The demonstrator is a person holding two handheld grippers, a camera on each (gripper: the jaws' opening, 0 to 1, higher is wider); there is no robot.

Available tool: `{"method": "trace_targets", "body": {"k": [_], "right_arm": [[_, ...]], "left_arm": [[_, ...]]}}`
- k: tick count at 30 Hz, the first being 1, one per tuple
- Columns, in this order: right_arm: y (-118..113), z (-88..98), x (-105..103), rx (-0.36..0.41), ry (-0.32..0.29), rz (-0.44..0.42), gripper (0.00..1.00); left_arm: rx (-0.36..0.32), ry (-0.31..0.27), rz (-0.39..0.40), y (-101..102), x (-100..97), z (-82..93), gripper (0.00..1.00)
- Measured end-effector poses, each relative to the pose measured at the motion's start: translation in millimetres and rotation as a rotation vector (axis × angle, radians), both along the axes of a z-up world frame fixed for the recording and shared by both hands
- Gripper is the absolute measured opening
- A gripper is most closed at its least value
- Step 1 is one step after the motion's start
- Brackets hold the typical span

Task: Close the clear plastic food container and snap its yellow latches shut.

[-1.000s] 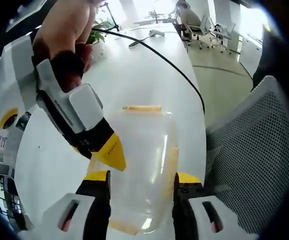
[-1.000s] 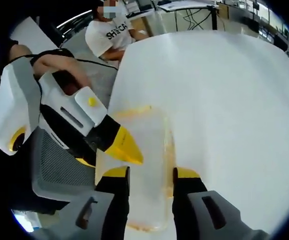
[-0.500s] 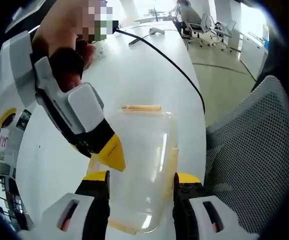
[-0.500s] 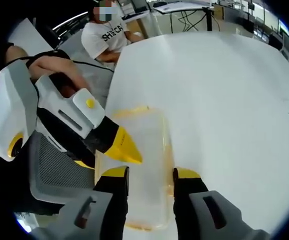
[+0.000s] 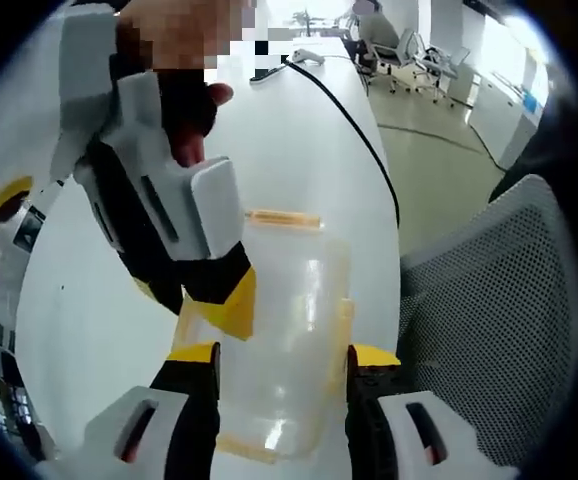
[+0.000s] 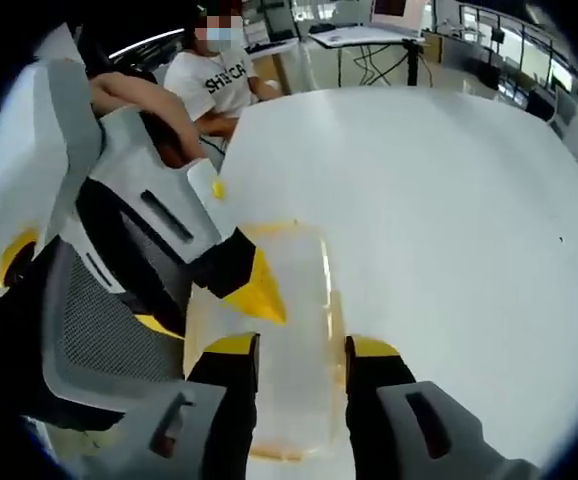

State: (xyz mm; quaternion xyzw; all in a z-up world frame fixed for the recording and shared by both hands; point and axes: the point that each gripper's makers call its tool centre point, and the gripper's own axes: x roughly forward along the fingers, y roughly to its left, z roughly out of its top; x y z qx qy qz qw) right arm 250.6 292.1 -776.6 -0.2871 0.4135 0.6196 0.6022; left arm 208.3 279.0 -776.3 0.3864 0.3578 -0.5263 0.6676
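Note:
The clear plastic container (image 5: pixel 294 320) lies on the white table, with yellow latches at its far end (image 5: pixel 283 218) and on its right side (image 5: pixel 344 312). My left gripper (image 5: pixel 282 357) is open, and its yellow-tipped fingers (image 5: pixel 195 353) stand over the container's near half. My right gripper (image 5: pixel 231 303) comes in from the upper left, its tip at the container's left edge. In the right gripper view the container (image 6: pixel 294 310) lies between the open jaws of my right gripper (image 6: pixel 301 348), and the left gripper (image 6: pixel 258 290) points its yellow tip onto its left side.
A black cable (image 5: pixel 354 125) runs across the white table (image 6: pixel 449 200). A grey mesh chair (image 5: pixel 489 300) stands close on the right of the container. Office chairs (image 5: pixel 401 48) stand far back. A person in a white T-shirt (image 6: pixel 212 80) sits beyond the table.
Both grippers have risen and tilted steeper over the container, so each looms larger in the other's view. The container has stayed in place, and both pairs of jaws keep the same gap.

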Motion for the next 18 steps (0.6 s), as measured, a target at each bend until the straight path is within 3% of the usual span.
{"method": "trace_targets", "body": {"k": [4,9,14,18], "right_arm": [[-6,8.3,3,0.037,0.013,-0.046,0.27],[-17,9.3,1,0.047,0.007,-0.072,0.35],[-23,11.1,-11,0.076,0.03,-0.091,0.53],[-24,13.8,-23,0.08,-0.002,-0.07,0.65]], "left_arm": [[-0.014,0.039,0.018,-1,-0.1,1.2,0.46],[-0.015,0.069,0.013,0,-1.6,1.9,0.48],[-0.008,0.085,-0.007,-1,-6.8,2.2,0.53],[0.014,0.086,-0.043,-1,-13.4,1.2,0.6]]}}
